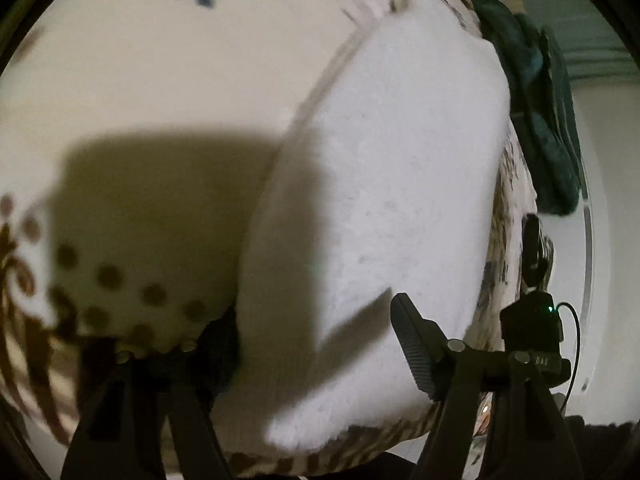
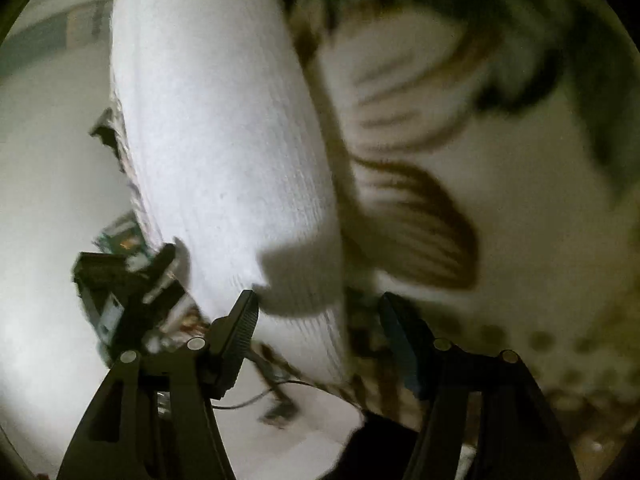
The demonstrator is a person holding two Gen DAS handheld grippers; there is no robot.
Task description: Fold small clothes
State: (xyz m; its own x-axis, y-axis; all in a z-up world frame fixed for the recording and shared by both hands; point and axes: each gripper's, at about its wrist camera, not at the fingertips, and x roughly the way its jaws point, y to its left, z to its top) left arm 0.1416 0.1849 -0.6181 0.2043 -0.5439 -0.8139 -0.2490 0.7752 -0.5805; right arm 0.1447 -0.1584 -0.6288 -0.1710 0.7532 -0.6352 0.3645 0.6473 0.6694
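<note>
Here – white cloth [image 1: 384, 184] on patterned bedspread [image 1: 160, 80]

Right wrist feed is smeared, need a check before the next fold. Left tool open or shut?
Observer: Open. In the left wrist view the left tool has its jaws wide apart at the near end of the white cloth.
Operator: Any other garment around?
Observer: Yes, a dark teal cloth lies bunched at the far right edge of the floral-covered surface.
Operator: Right tool powered?
Observer: A green light glows on the right tool body.
</note>
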